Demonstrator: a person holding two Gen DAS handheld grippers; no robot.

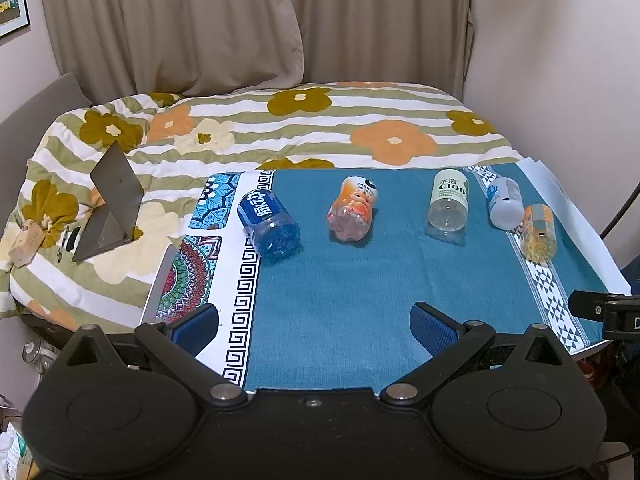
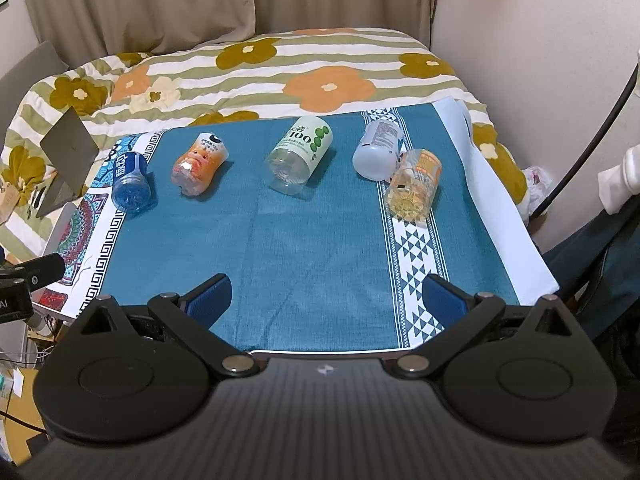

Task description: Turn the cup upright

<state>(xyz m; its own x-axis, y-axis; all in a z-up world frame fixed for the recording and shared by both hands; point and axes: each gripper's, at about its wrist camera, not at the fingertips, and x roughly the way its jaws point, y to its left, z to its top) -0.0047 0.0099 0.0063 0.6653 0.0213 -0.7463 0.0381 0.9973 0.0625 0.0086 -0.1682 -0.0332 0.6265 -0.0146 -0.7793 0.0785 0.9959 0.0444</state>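
Observation:
Several bottle-like cups lie on their sides in a row on a teal cloth (image 1: pixel 340 280) (image 2: pixel 304 240): a blue one (image 1: pixel 268 222) (image 2: pixel 130 182), an orange-pink one (image 1: pixel 352 208) (image 2: pixel 198 168), a clear one with a pale green label (image 1: pixel 448 204) (image 2: pixel 300 160), a white one (image 1: pixel 505 202) (image 2: pixel 378 150) and a yellow-orange one (image 1: pixel 539 232) (image 2: pixel 414 184). My left gripper (image 1: pixel 316 322) is open and empty over the cloth's near edge. My right gripper (image 2: pixel 326 298) is open and empty, also at the near edge, well short of the row.
The cloth covers a table in front of a bed with a flowered quilt (image 1: pixel 280 128). An open grey laptop (image 1: pixel 108 208) stands on the quilt at the left. Curtains (image 1: pixel 240 20) hang behind. The right gripper's body shows at the left wrist view's right edge (image 1: pixel 608 312).

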